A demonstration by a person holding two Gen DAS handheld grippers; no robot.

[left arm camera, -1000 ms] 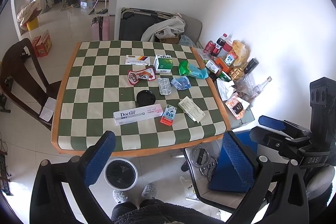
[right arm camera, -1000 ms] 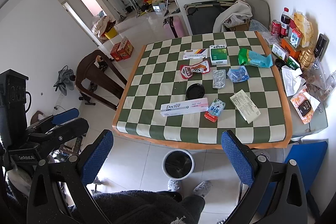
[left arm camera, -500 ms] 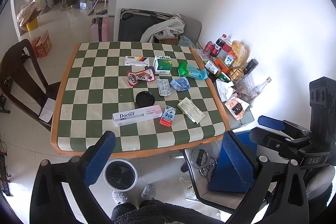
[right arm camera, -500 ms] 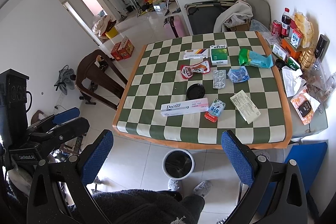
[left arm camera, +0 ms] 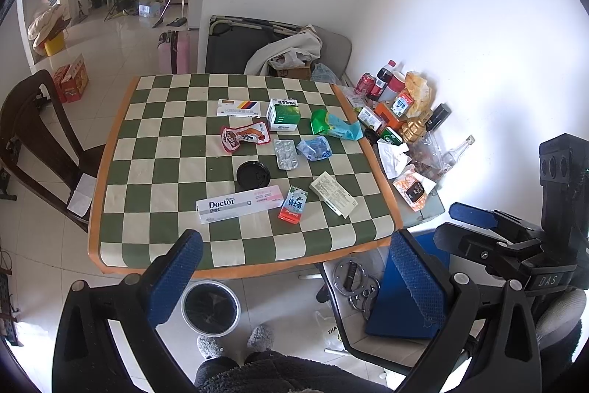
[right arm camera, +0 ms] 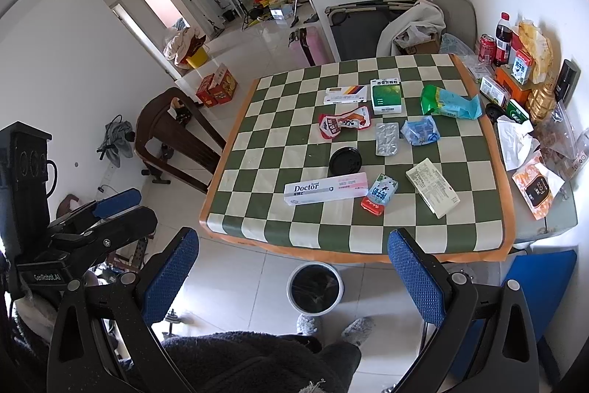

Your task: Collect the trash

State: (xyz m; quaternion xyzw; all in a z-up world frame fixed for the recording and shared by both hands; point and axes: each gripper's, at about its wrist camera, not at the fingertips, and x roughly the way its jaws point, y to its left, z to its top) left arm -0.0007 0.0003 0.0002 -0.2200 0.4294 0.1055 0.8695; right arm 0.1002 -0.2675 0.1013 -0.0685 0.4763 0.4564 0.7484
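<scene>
Green-and-cream checks are covering the counter (left arm camera: 154,172), where the trash is lying scattered around a black lid (left arm camera: 253,174): a toothpaste box (left arm camera: 241,205) just in front of it, a small carton (left arm camera: 293,203) beside that box, a folded leaflet (left arm camera: 333,194) off to the right, a blister pack (left arm camera: 286,154) and a red wrapper (left arm camera: 244,136) behind it. On the floor, a bin (left arm camera: 210,308) is sitting below the counter's near edge. Both the left gripper (left arm camera: 294,277) and the right gripper (right arm camera: 292,279) are hovering short of the counter, jaws spread wide and gripping nothing.
</scene>
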